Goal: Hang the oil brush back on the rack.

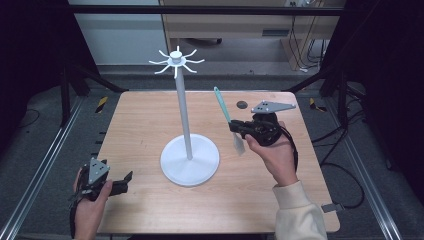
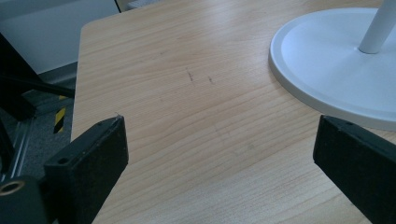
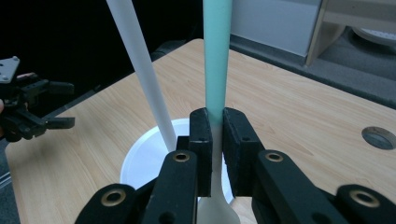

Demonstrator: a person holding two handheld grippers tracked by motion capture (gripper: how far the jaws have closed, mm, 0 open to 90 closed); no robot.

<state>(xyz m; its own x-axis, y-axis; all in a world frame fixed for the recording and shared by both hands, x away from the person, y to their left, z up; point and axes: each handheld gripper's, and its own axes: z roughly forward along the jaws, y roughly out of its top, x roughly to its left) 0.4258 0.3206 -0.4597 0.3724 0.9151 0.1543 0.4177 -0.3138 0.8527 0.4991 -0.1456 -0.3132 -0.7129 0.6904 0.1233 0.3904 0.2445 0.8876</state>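
Observation:
A white stand (image 1: 182, 100) with a round base (image 1: 190, 161) and hooked arms at its top (image 1: 176, 61) rises mid-table. Right of its pole, my right gripper (image 1: 236, 128) is shut on a spatula with a teal handle (image 1: 221, 103) and a pale blade (image 1: 239, 145), held above the table, handle up. In the right gripper view the jaws clamp the spatula (image 3: 217, 56) just below the teal part, with the pole (image 3: 140, 65) to the left. My left gripper (image 1: 124, 182) rests open at the table's front left corner, empty; its view shows the base (image 2: 327, 65) ahead.
The wooden table (image 1: 140, 125) has a small round hole (image 1: 242, 104) at the back right. Dark frame rails run along both sides, and a cabinet stands behind. Bare wood lies left of the stand's base.

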